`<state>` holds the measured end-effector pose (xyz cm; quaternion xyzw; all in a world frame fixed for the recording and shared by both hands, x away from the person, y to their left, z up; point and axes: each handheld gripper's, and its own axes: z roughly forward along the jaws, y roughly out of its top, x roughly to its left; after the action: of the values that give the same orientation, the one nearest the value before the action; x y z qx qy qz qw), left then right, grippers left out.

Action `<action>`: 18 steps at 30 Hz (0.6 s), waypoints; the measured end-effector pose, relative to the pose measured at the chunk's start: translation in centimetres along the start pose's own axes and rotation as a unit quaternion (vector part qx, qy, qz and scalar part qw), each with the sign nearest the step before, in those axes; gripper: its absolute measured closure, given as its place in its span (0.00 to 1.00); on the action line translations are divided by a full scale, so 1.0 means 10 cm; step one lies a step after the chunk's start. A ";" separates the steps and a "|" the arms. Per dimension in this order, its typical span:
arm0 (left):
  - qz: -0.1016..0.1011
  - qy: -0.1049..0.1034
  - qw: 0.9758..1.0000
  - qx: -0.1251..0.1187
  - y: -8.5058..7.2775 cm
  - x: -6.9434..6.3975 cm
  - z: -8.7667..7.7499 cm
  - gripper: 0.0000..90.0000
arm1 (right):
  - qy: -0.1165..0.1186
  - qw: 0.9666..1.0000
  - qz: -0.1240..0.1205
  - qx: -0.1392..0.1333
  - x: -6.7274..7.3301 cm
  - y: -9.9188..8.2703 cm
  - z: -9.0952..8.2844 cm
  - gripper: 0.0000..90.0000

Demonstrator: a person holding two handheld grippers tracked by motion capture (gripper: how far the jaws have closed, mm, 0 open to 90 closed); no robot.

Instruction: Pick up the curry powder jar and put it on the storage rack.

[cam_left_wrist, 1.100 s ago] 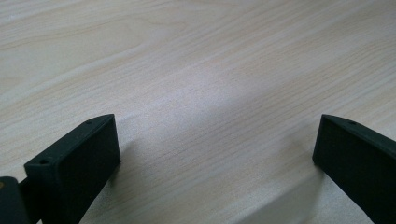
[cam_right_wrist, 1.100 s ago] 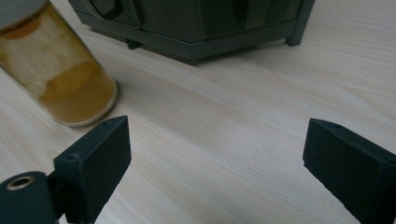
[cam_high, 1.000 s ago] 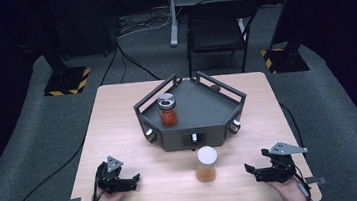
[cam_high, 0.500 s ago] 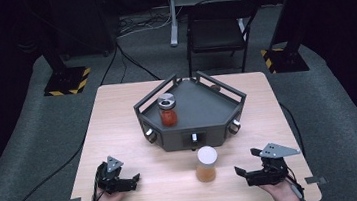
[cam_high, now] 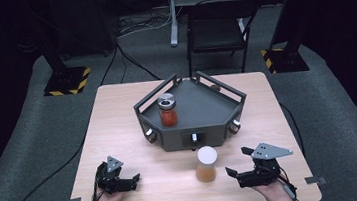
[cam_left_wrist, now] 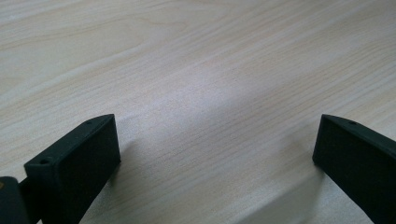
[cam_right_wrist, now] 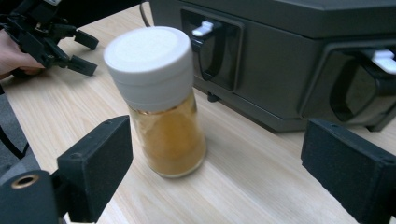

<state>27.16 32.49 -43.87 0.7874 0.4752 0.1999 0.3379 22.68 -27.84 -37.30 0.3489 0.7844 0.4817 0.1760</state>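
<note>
The right gripper [cam_high: 236, 167] has its jaws spread wide and holds nothing, though they have just been closing slightly. The white-capped spice jar [cam_high: 207, 163] stands upright just ahead of them, apart, with the dark tray [cam_high: 194, 140] close behind it. The left gripper [cam_high: 135, 181] rests gaping over bare table [cam_high: 118, 117].

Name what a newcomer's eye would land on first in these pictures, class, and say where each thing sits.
First, the dark angular tray in the middle of the table, with a red-filled jar standing on its left part. Next, the white-capped spice jar of orange-brown powder, upright on the wood just in front of the tray. The right tongs sit open beside that jar, not touching it; the left tongs rest open near the table's front left.
</note>
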 end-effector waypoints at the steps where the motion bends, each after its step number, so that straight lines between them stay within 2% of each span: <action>1: 0.000 0.000 1.000 0.000 0.00 0.00 0.00 0.00 | 0.002 1.000 -0.001 -0.001 0.01 0.01 0.01 0.09; 18: 0.000 0.000 1.000 0.000 0.00 0.00 0.00 0.00 | 0.020 1.000 -0.019 0.003 0.14 0.10 0.18 0.11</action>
<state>27.16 32.49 -43.86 0.7875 0.4751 0.1999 0.3378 23.21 -25.43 -37.17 0.3249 0.7957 0.4827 0.1683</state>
